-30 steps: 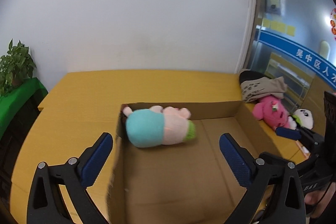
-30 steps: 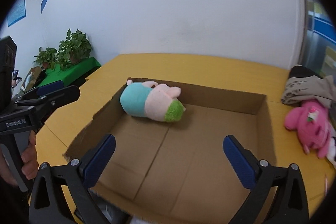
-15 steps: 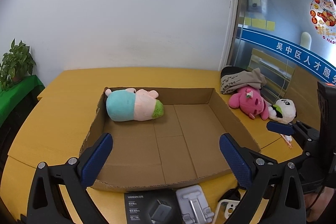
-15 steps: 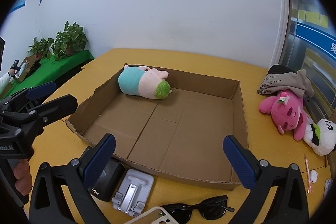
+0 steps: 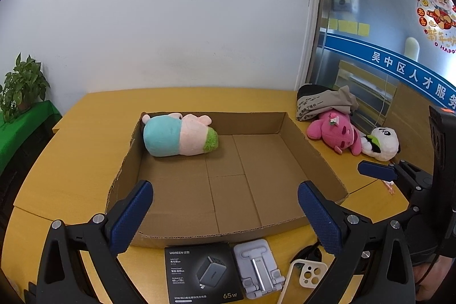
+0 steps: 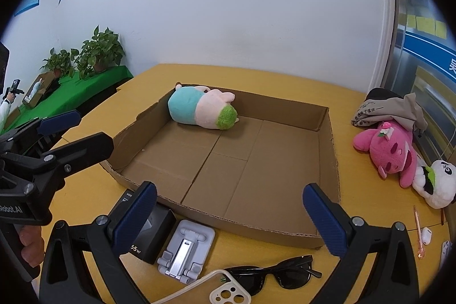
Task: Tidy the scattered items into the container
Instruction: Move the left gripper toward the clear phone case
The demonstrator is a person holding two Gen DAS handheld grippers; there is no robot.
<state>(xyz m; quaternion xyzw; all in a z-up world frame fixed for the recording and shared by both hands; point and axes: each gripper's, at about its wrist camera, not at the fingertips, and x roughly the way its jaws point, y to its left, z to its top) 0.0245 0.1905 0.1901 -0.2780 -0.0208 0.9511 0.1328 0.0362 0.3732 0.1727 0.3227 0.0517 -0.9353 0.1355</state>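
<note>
A shallow cardboard box [image 5: 296, 130] [image 6: 327, 150] lies on the yellow table. A teal, pink and green plush [image 5: 178, 135] [image 6: 201, 111] lies in its far left corner. My left gripper [image 5: 225, 214] is open and empty above the box's near edge. My right gripper [image 6: 230, 214] is open and empty too. In front of the box lie a black charger box [image 5: 201, 274] [image 6: 151, 235], a grey phone stand [image 5: 258, 267] [image 6: 185, 251], a cream phone case [image 5: 309, 274] [image 6: 228, 291] and black sunglasses [image 6: 280, 274].
To the box's right lie a pink plush [image 5: 335, 133] [image 6: 389, 146], a panda plush [image 5: 382, 140] [image 6: 439, 183] and a folded beige cloth [image 5: 325, 101] [image 6: 390, 108]. A pen [image 6: 417, 230] and earbuds [image 6: 426, 234] lie at the right. Potted plants [image 6: 97, 51] stand at the left.
Both grippers have drawn back and up from the box. The plush that was close before the left gripper now lies still in the far corner. The small items in front came into view.
</note>
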